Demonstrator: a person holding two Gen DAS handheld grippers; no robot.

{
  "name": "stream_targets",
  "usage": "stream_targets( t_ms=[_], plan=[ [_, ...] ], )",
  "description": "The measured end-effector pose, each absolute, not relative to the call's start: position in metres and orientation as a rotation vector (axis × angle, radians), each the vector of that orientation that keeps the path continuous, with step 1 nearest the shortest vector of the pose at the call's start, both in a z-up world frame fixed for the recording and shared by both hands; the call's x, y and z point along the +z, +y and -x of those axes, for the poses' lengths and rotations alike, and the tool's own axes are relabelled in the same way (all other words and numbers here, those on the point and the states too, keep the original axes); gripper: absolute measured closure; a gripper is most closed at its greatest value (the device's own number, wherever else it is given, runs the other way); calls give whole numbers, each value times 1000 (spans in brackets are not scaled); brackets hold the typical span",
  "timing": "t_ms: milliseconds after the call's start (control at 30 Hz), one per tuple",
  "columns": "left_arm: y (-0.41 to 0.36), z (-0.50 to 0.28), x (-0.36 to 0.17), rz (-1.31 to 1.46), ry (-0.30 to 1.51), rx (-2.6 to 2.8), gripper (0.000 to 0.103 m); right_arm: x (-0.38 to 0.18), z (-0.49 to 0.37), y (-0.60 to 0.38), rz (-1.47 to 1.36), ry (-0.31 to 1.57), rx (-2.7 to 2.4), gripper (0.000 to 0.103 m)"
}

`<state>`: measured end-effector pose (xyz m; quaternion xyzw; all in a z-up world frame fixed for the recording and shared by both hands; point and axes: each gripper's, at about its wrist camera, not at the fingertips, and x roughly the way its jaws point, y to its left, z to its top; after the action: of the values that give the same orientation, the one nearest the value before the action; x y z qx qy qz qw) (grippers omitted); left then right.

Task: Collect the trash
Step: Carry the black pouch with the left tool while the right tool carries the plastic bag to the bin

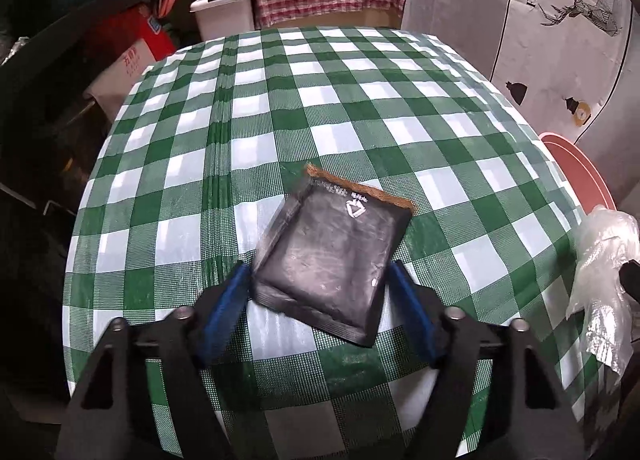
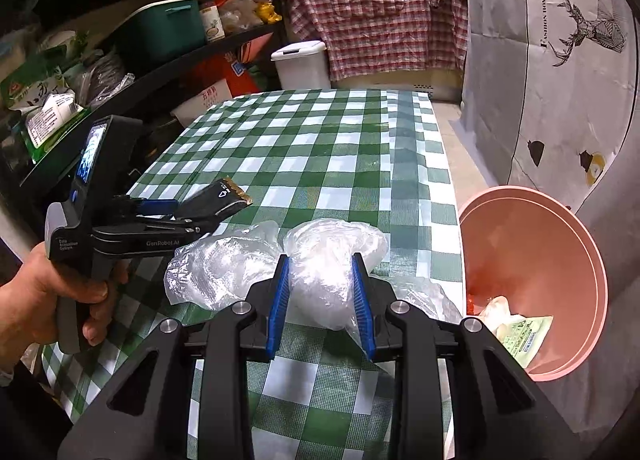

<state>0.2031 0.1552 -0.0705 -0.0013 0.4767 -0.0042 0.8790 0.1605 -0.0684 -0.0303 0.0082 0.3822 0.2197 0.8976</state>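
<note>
On my left, my left gripper (image 1: 318,272) has its blue pads hard against both sides of the black packet (image 1: 336,256), which sits lifted and tilted off the checked table (image 1: 360,100). I judge the grip narrow, at the packet's lower half, so I want to carry it level and slowly. To the right, my right gripper (image 2: 320,288) is clamped on a crumpled clear plastic bag (image 2: 332,260), loose folds spilling past the pads. Further right, the pink bin (image 2: 560,260) stands just beside the table's edge, some trash already inside. The way across the cloth looks open; only the trailing plastic could snag on the edge.
</note>
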Motion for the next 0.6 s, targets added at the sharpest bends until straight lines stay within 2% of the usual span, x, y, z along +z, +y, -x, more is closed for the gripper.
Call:
stream_targets(
  t_ms=[267,600],
  plan=[
    [158,-195,-62,10,962,16,48,-24,-153,-65,-6,771,453,72],
    [155,-174,-28,74,835,18,48,-14,-153,-82,-25,735,392,72]
  ],
)
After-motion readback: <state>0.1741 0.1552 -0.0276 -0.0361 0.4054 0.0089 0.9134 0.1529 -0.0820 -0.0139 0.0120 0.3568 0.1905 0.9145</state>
